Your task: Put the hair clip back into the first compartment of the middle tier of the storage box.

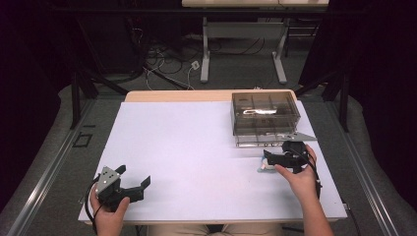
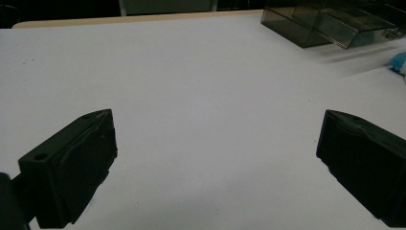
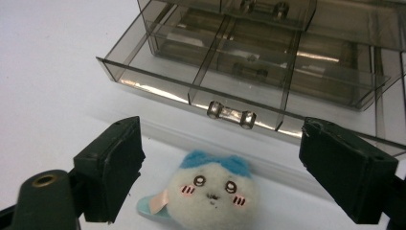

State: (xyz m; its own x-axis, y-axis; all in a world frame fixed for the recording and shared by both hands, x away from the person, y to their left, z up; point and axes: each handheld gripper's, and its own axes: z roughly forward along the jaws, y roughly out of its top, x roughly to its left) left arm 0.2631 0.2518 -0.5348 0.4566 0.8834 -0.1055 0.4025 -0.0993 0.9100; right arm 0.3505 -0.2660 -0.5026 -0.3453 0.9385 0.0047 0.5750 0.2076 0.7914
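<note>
I have the right gripper [image 3: 215, 167] spread wide around the plush toy [image 3: 213, 189], which lies on the table [image 1: 187, 147] just before the open drawer [image 3: 201, 84]; I judge this the grasp step; next I close gently; the left gripper [image 1: 133, 182] rests released.

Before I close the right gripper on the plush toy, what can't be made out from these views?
- Plush toy: its lower body is cut off by the bottom edge of the right gripper view; in the high view the right gripper hides most of it.
- Drawer unit: its smoky walls and glare obscure the contents in the high view.
- Open drawer: its right end is hidden behind a jaw.
</note>
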